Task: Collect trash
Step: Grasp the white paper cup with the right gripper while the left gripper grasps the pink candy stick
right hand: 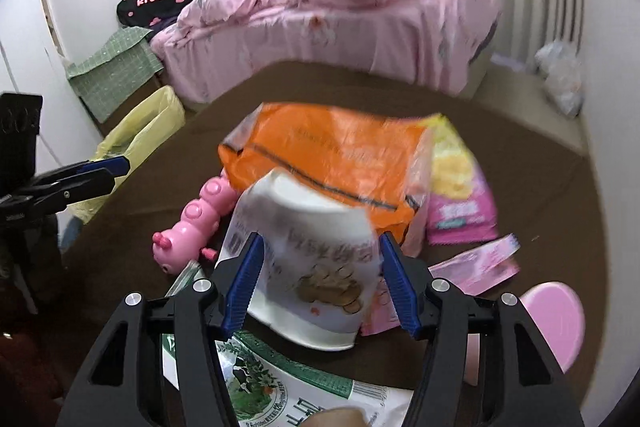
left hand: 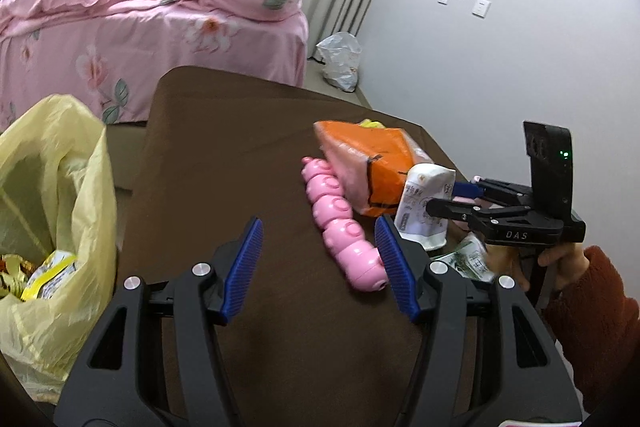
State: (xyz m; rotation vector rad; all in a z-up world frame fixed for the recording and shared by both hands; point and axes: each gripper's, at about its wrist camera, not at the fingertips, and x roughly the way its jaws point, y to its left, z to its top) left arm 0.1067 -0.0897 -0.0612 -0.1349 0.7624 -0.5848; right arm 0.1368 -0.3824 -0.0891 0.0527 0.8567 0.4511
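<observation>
The right gripper (right hand: 320, 281) stands wide around a white wrapper (right hand: 308, 267), which sits between its pads at the centre of the right wrist view; whether the pads press on it I cannot tell, since the frame is blurred there. The left gripper (left hand: 320, 267) is wide and empty, over bare brown table (left hand: 224, 155). A likely slip: the wrapper is light and puffy, so a loose close could let it slide out, or the jaws could catch the green-print packet (right hand: 280, 391) lying under it at 6 o'clock. The pink toy (right hand: 192, 223) at 9 o'clock of the wrapper is no trash and sits close enough to be knocked. Counted, near to far: one green-print packet, one white wrapper, one pink toy, one pink strip (right hand: 476, 263) at 3 o'clock, one orange bag (right hand: 328, 151) at 12, one pink-yellow packet (right hand: 460, 195) at 2, and one yellow bin bag (left hand: 52, 195), already holding wrappers, at 9 o'clock in the left view.
</observation>
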